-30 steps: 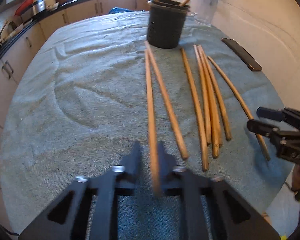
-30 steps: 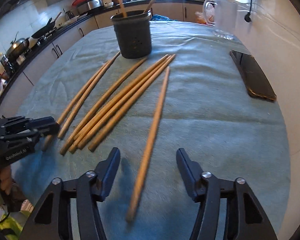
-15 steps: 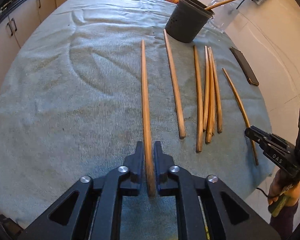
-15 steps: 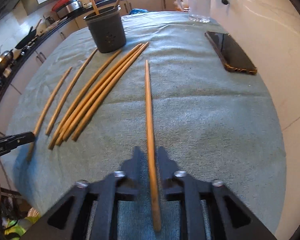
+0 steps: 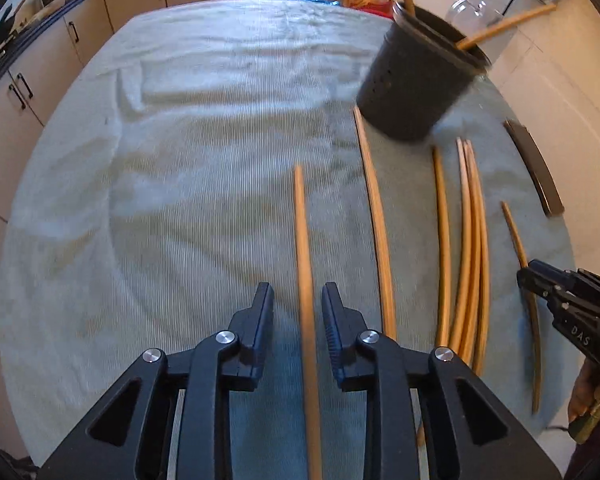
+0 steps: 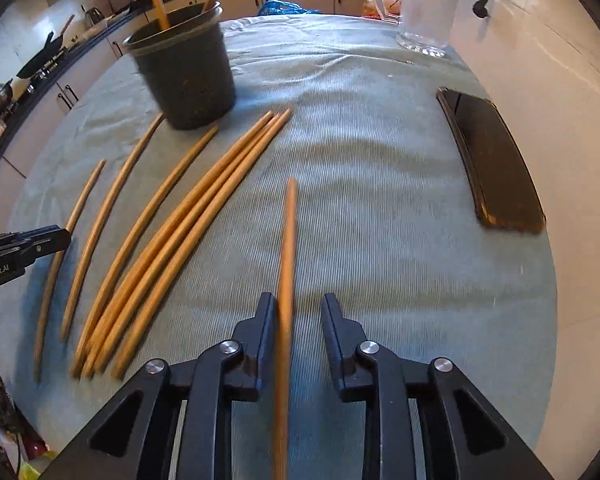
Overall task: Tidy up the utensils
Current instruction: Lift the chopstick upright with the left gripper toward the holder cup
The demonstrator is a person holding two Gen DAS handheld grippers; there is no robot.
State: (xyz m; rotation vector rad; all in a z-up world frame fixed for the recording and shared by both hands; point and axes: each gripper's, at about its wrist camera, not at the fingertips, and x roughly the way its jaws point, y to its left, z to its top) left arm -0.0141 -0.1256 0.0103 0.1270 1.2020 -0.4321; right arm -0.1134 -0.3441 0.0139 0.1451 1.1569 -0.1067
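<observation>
Left wrist view: left gripper [image 5: 297, 312] jaws have just been opening, now standing apart around a long wooden chopstick [image 5: 305, 280] without pressing it. That stick is lying on the ribbed grey-green cloth [image 5: 180, 160]. More loose wooden chopsticks [image 5: 466, 248] are lying to the right. Black perforated plastic holder [image 5: 416, 84] is standing far right with two sticks in it. Right gripper [image 5: 534, 280] is showing at the right edge.

Right wrist view: right gripper jaws have just been closing; a second wooden chopstick [image 6: 286, 264] is sitting between them against the left finger [image 6: 265, 320], gap on the right side, so not clamped. Dark flat phone [image 6: 492, 160] is lying right; clear glass mug [image 6: 424, 8] far right.
</observation>
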